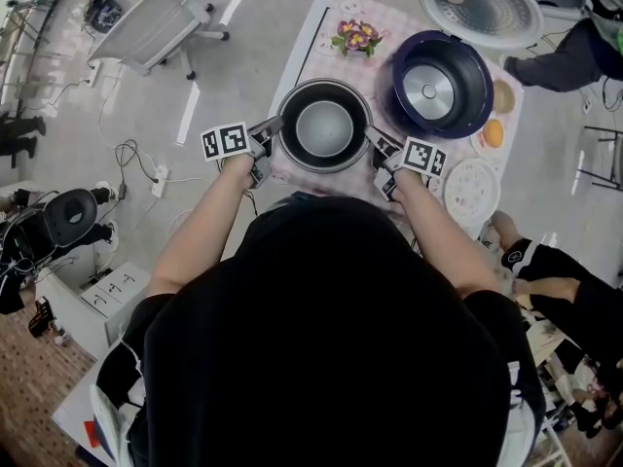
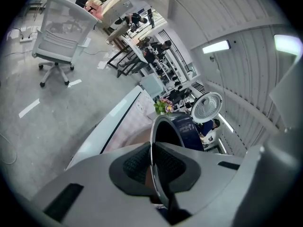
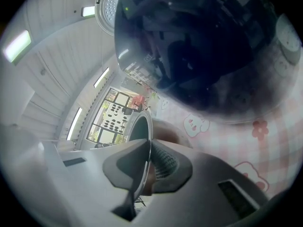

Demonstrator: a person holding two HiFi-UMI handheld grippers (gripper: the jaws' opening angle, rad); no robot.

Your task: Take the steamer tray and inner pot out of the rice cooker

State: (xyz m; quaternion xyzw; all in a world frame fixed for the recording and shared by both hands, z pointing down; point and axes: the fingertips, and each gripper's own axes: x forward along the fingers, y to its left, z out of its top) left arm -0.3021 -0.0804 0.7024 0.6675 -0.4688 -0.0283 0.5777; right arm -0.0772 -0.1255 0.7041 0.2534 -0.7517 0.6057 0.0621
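Note:
The silver inner pot [image 1: 324,129] is outside the cooker, over the pink checked cloth to the left of it. I cannot tell whether it rests on the cloth. My left gripper [image 1: 276,127] is shut on the pot's left rim, and my right gripper [image 1: 375,138] is shut on its right rim. In the left gripper view the thin rim [image 2: 156,126] runs between the pads of that gripper [image 2: 152,162]. The right gripper view shows the rim [image 3: 139,122] pinched in the same way by the right gripper [image 3: 149,162]. The dark blue rice cooker [image 1: 467,56] stands open, its bare heating plate showing.
The cooker's lid [image 1: 482,6] stands up behind it. A flower pot [image 1: 355,36] sits at the table's far side. A white round plate [image 1: 471,188] lies at the right edge, near small orange items [image 1: 494,134]. An office chair [image 1: 146,27] stands on the floor to the left. People sit at the right.

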